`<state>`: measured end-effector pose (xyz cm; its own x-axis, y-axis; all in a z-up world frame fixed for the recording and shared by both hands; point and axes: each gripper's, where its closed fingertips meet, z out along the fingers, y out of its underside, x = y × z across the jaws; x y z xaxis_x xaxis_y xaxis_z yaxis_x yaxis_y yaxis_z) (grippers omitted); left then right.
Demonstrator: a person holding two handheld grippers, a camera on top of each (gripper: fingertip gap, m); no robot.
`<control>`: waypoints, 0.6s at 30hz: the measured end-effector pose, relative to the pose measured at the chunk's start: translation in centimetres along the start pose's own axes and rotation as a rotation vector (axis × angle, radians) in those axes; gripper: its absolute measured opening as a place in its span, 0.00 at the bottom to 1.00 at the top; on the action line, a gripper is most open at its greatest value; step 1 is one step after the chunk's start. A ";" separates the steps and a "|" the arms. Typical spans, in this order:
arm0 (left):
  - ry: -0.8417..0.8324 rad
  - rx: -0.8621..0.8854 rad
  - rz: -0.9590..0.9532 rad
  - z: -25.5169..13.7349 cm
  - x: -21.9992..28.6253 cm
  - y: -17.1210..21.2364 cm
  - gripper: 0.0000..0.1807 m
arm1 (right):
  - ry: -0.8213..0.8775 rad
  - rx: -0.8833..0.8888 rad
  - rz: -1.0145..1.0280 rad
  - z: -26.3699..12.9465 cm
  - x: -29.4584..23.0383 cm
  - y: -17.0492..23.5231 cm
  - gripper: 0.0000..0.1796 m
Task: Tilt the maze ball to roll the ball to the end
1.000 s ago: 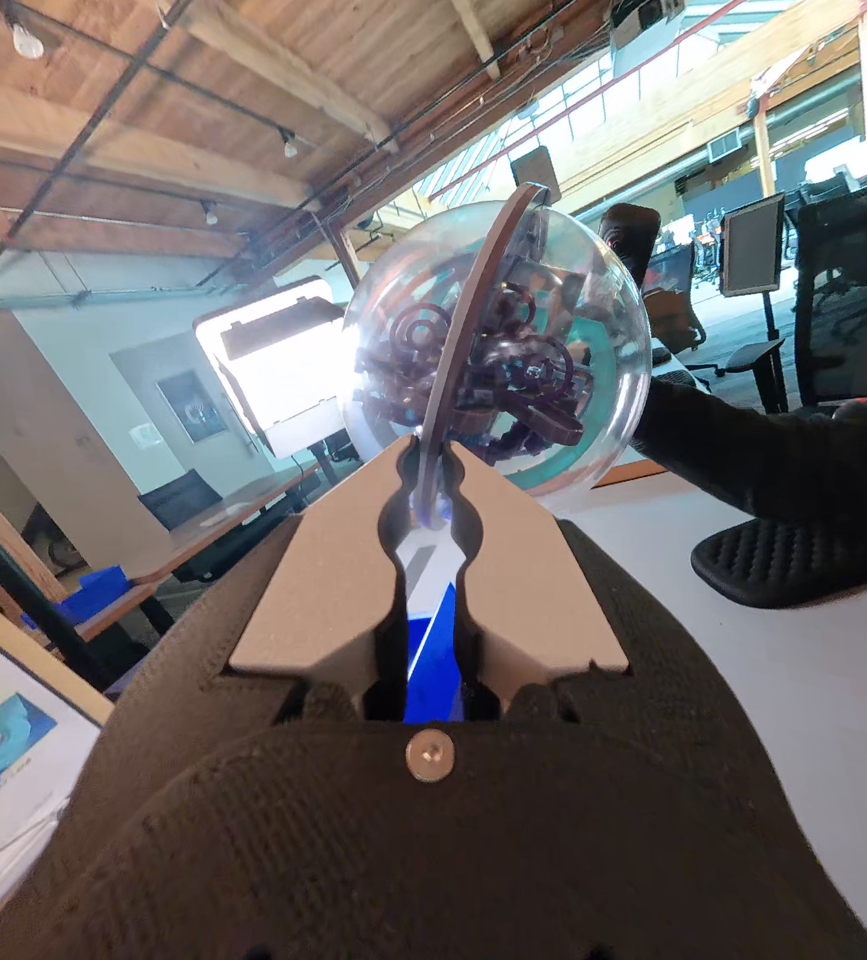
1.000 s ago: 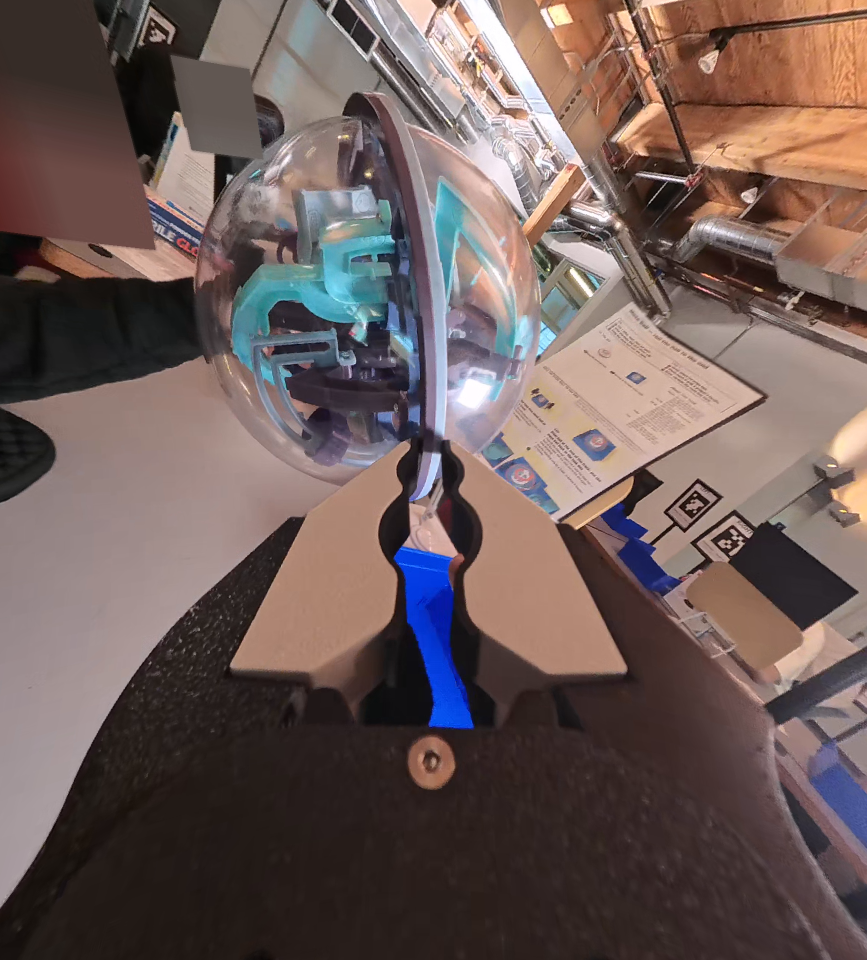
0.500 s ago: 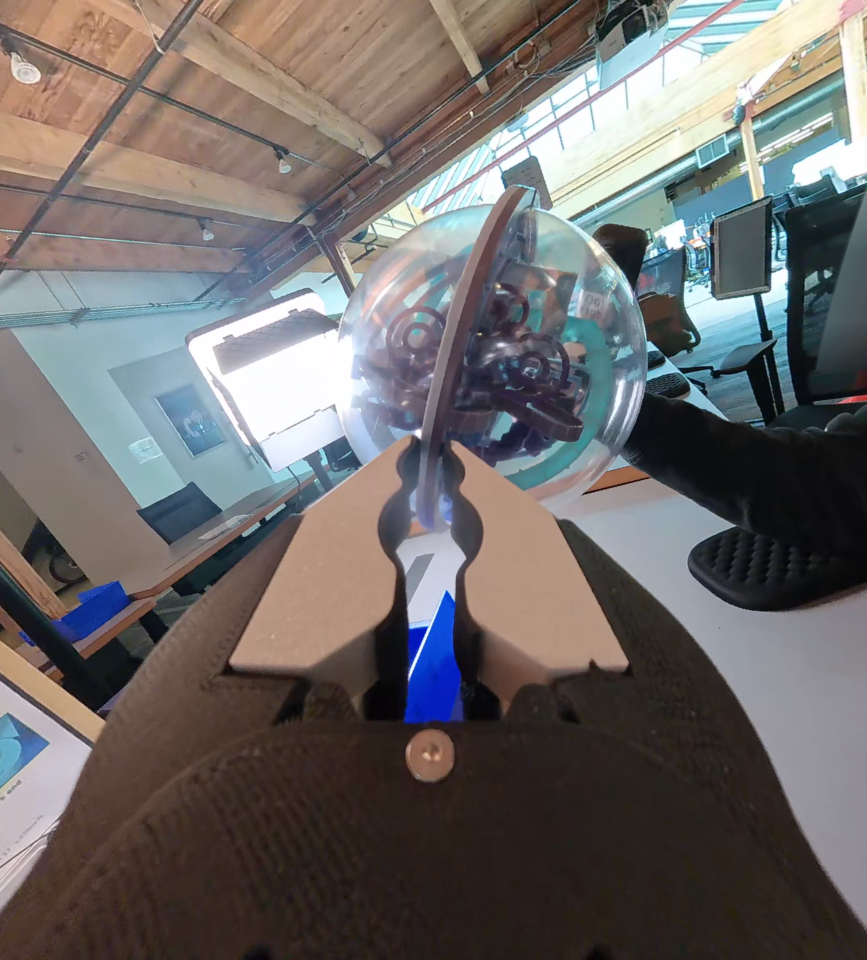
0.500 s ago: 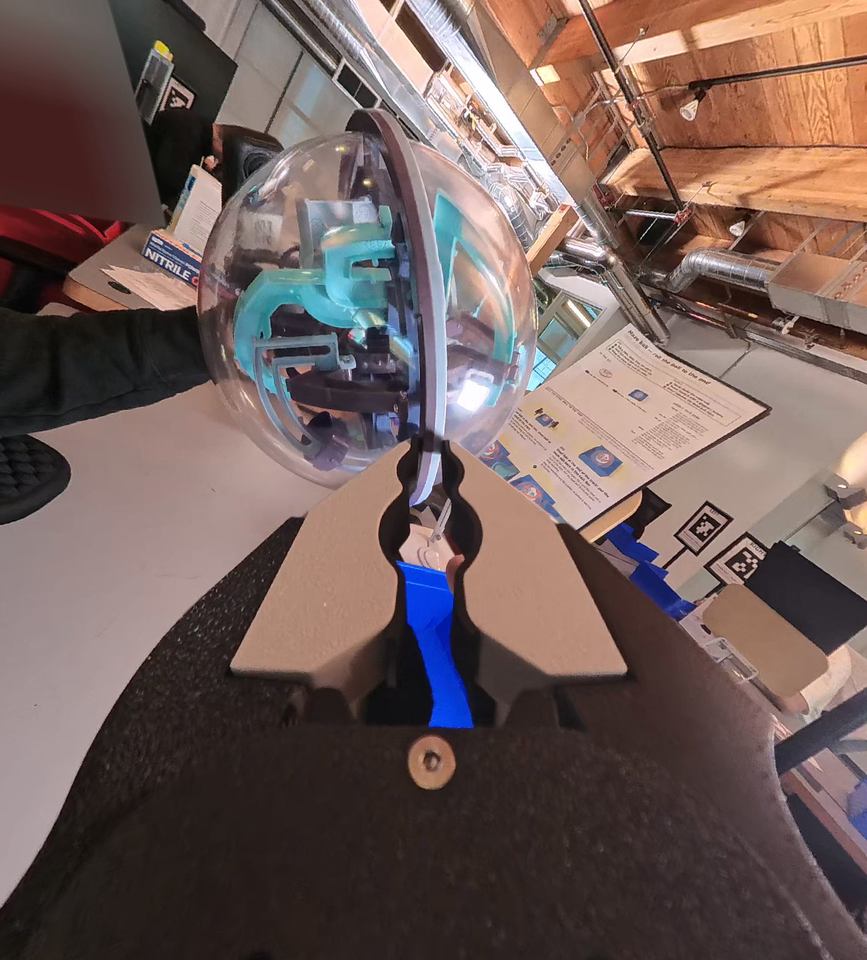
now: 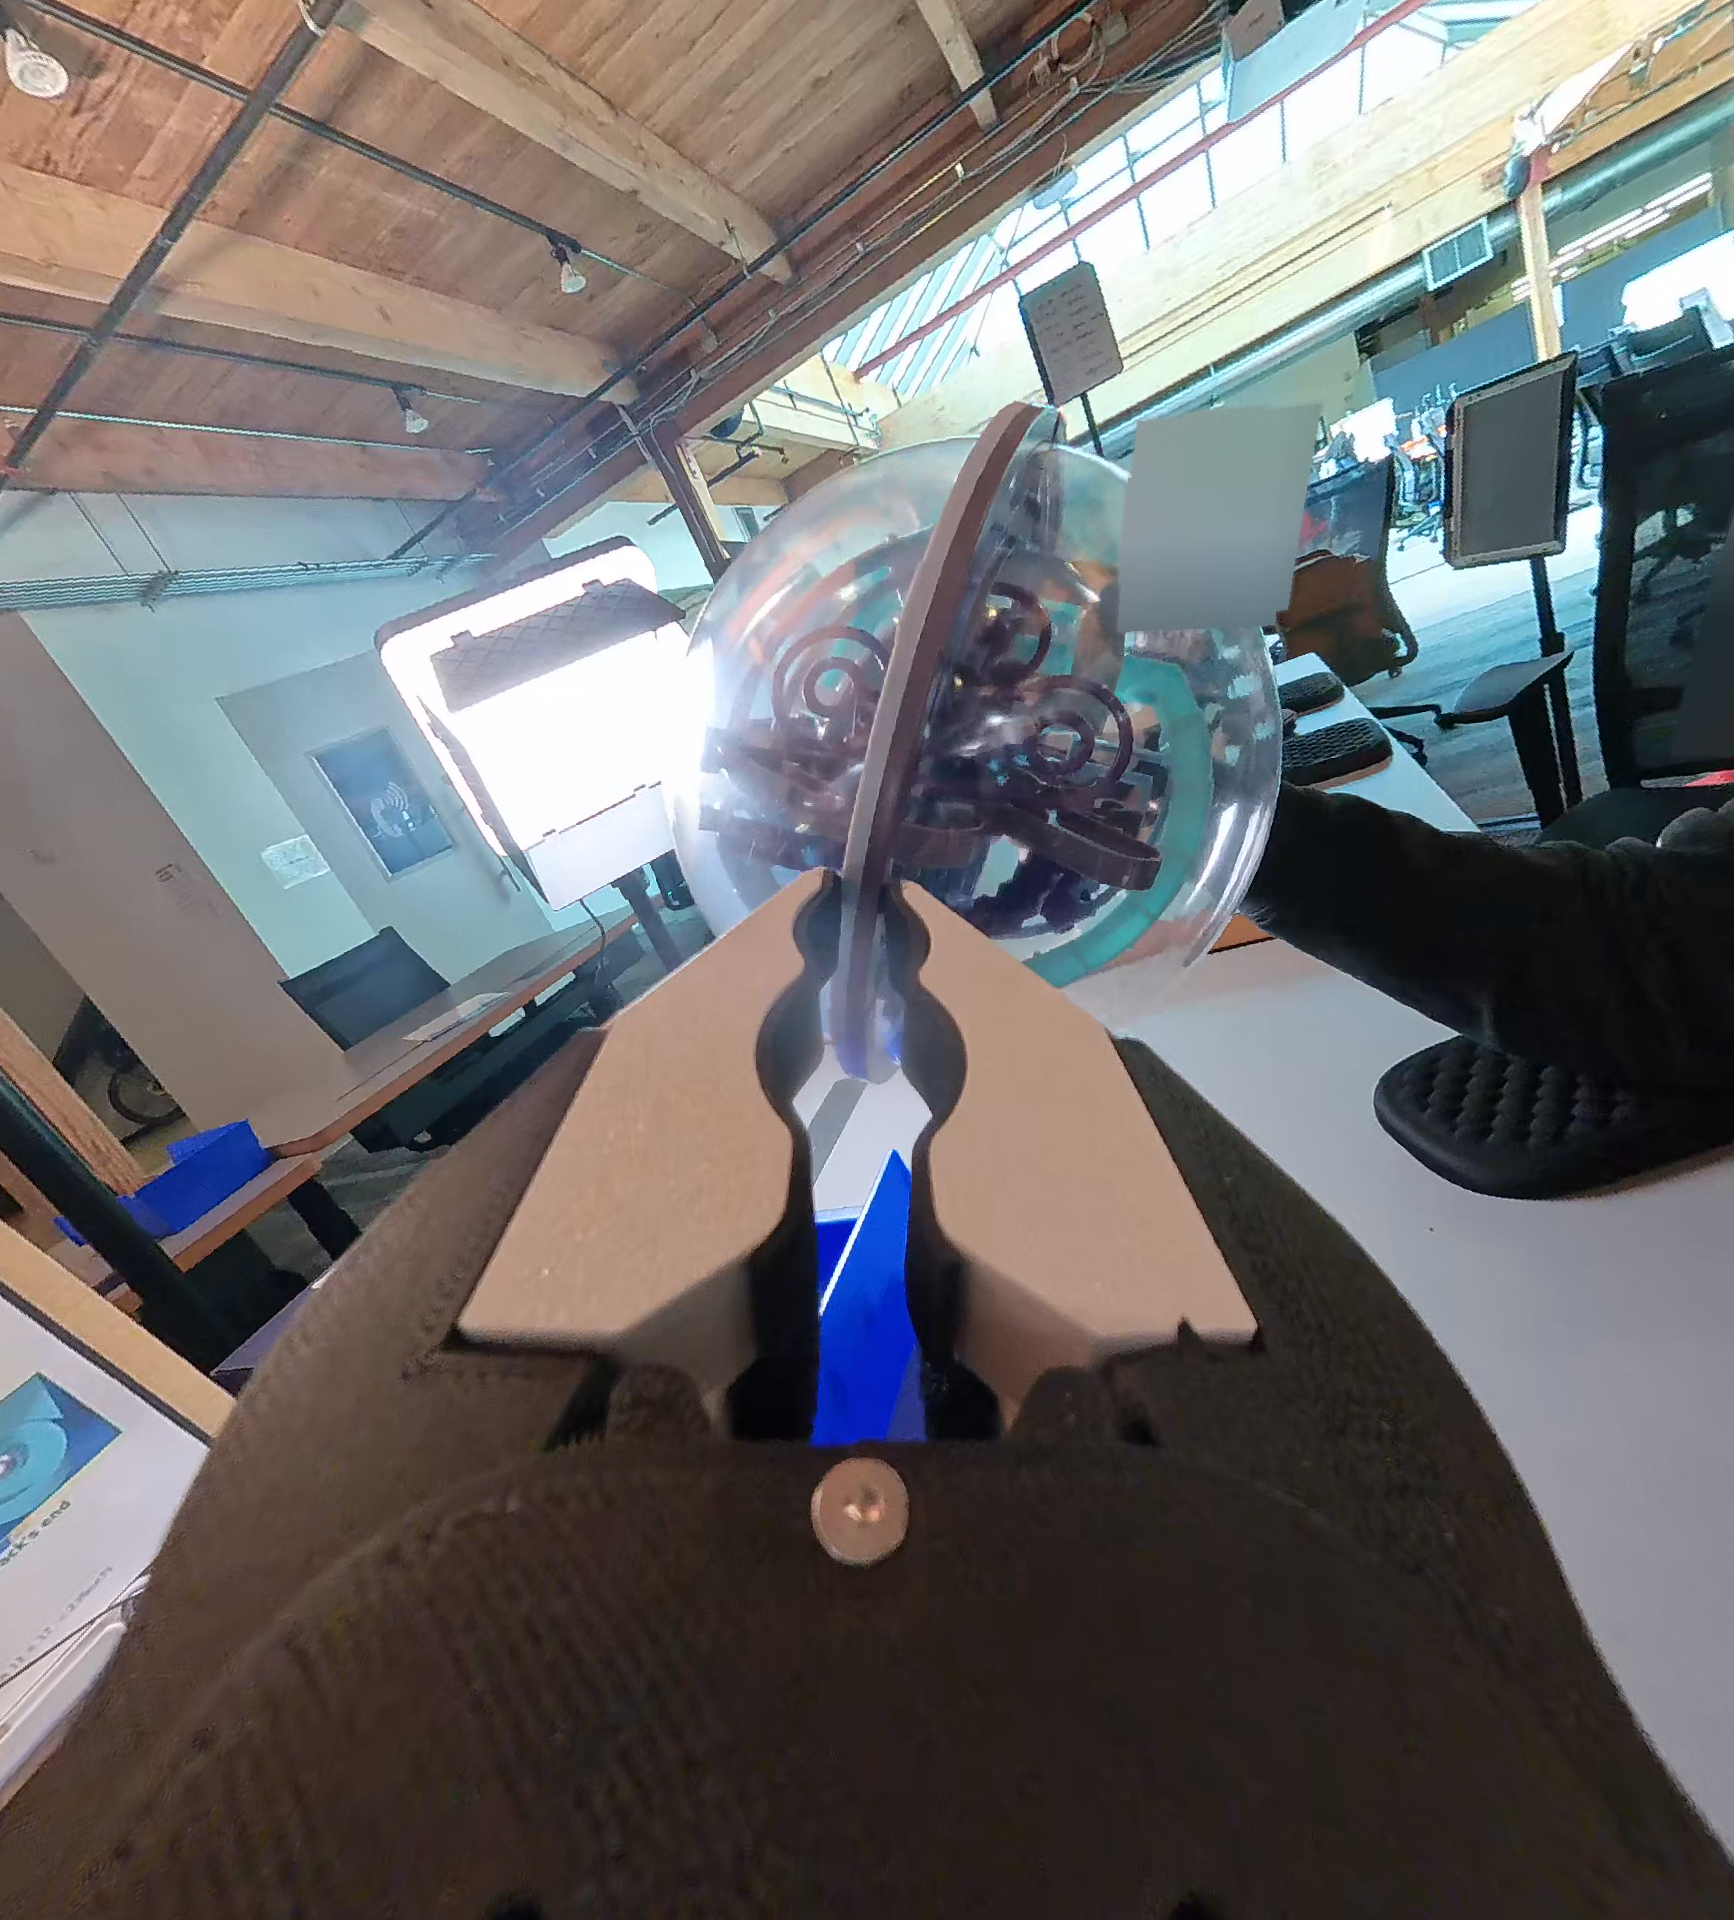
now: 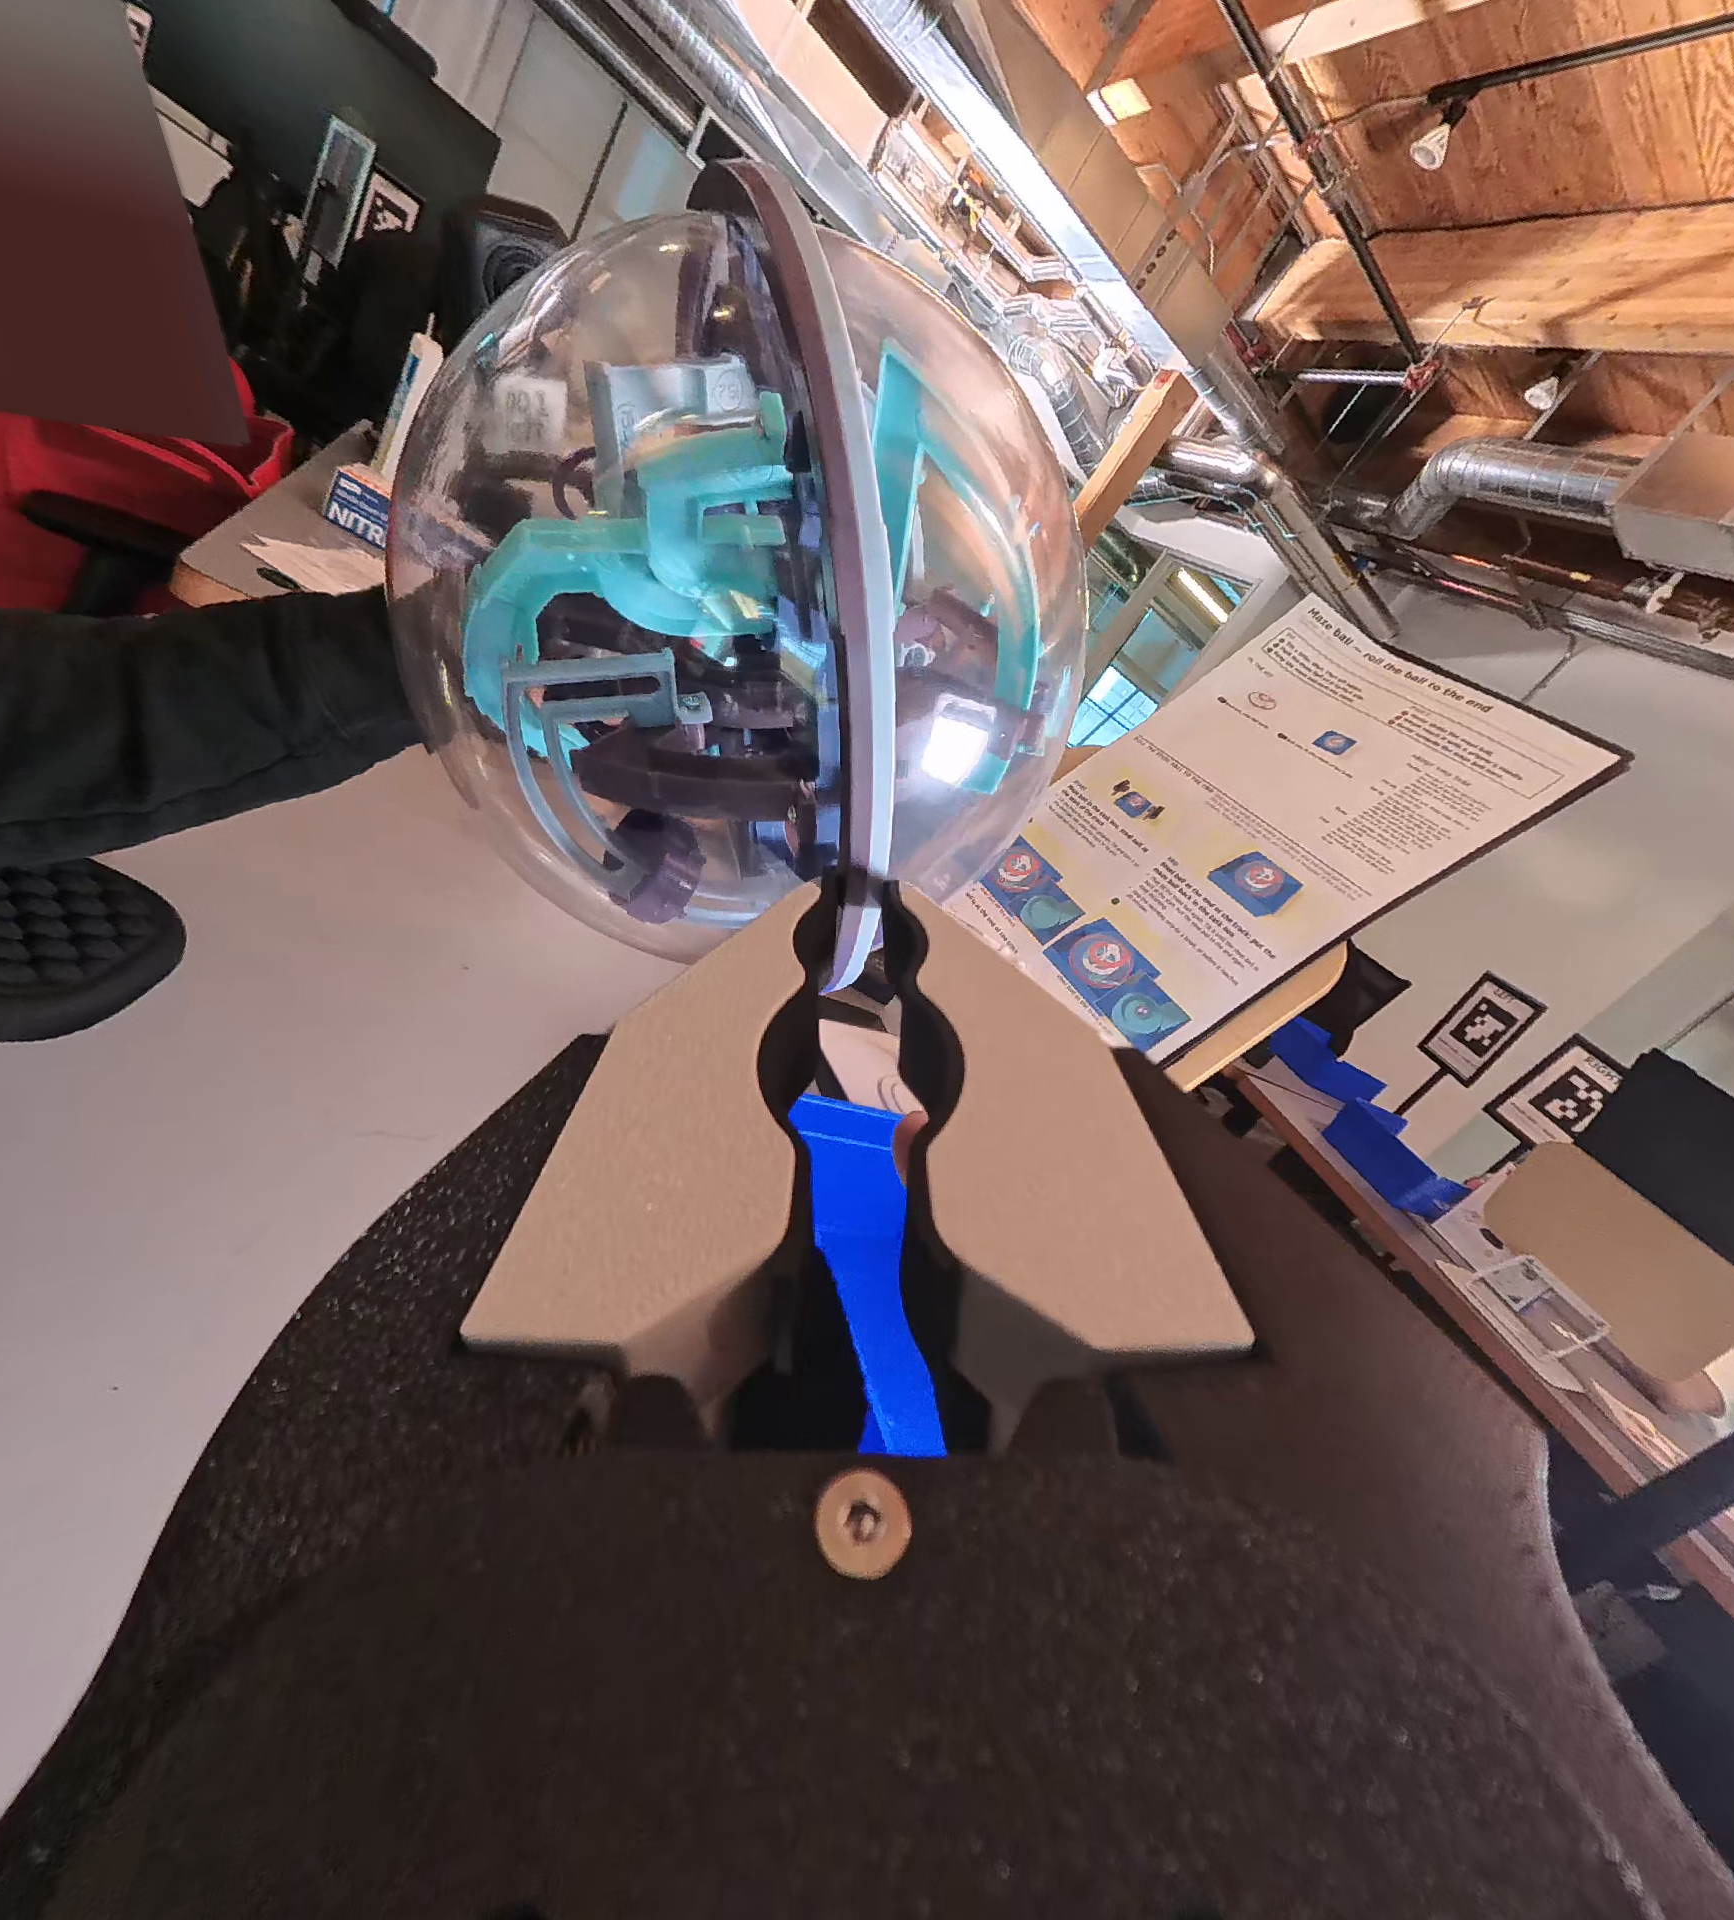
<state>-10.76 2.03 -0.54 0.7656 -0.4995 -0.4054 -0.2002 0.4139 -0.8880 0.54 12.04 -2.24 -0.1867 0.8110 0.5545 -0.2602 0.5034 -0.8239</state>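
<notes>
The maze ball (image 5: pixel 977 717) is a clear sphere with dark purple and teal tracks inside and a flat grey rim around its middle. It is held in the air above a white table (image 5: pixel 1528 1403). My left gripper (image 5: pixel 863 904) is shut on the rim at one side. My right gripper (image 6: pixel 855 899) is shut on the rim at the opposite side of the maze ball (image 6: pixel 738 582). The rim stands nearly upright in both views. I cannot make out the small ball inside.
A black-sleeved arm (image 5: pixel 1569 935) and a black textured pad (image 5: pixel 1528 1122) lie on the table beyond the maze ball. A blue holder (image 6: pixel 852 1226) sits below it. An instruction sheet (image 6: pixel 1289 821) stands to the right. Desks, chairs and monitors fill the room behind.
Both grippers have tilted with the maze ball, so the background has shifted in both views. The grip on the rim is unchanged.
</notes>
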 end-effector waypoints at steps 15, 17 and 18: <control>0.010 -0.051 -0.137 0.1 -1.1 3.1 0.04 | -0.048 -0.067 0.124 0.3 0.2 3.1 0.03; 0.011 -0.062 -0.150 0.2 -1.3 3.8 0.04 | -0.054 -0.079 0.144 0.3 0.3 3.8 0.04; 0.013 -0.066 -0.159 0.3 -1.3 4.2 0.04 | -0.057 -0.087 0.153 0.3 0.3 4.2 0.04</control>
<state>-12.46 4.62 -3.68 0.7831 -0.5643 -0.2613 -0.1175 0.2783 -0.9533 -0.92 14.30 -5.47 -0.2714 0.8633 0.4254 -0.1421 0.4012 -0.9049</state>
